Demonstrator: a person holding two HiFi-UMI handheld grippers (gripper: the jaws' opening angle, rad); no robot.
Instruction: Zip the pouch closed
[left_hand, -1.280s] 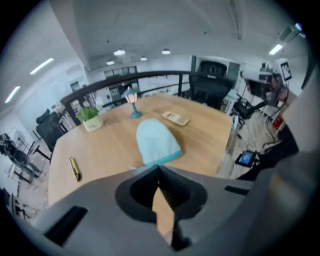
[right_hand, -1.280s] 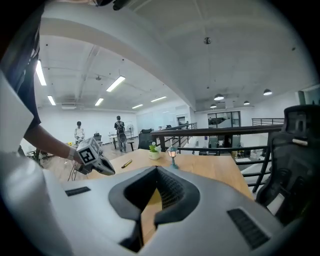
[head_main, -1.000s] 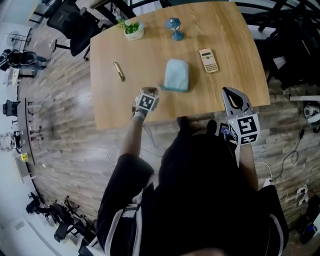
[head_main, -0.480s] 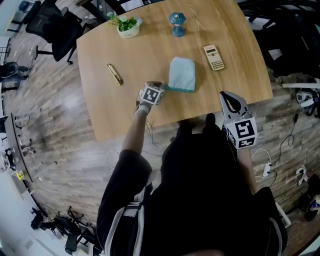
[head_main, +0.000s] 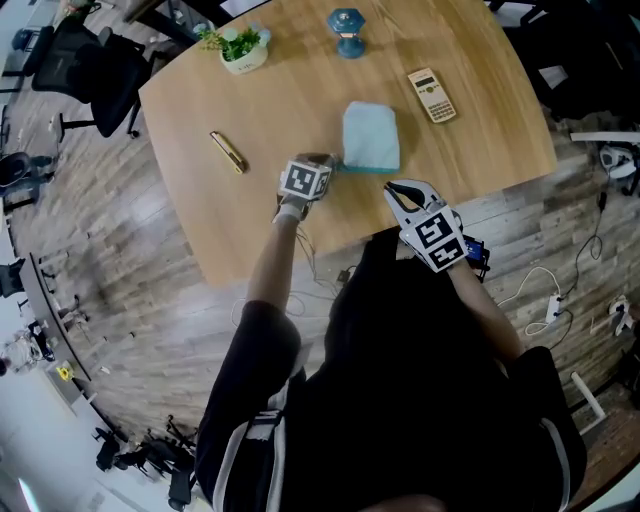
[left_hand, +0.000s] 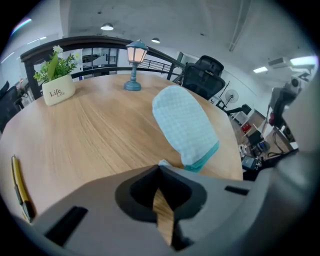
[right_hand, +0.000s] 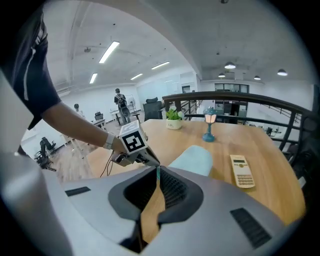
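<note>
**Head view.** The pouch (head_main: 370, 135) lies flat on the table (head_main: 260, 90), with its teal zip edge (head_main: 365, 168) toward the person. The left gripper (head_main: 326, 165) sits at the near left corner of the pouch. The right gripper (head_main: 394, 188) is near the same edge but not touching it.

**Left gripper view.** The jaws are closed, and a pale scrap of the pouch corner shows at their tips. It appears pinched.

**Right gripper view.** The jaws are together with nothing between them, and they point toward the teal edge beside the left gripper. The zip pull cannot be made out.

**Assessment.** The step in hand is the reach for the pull.
- The right jaws need to part only narrowly and close on the tab alone, clear of the fabric.
- The left pinch should anchor the corner so the edge lies taut.
- The draw should run low and straight along the zip line, away from the anchor.
</note>
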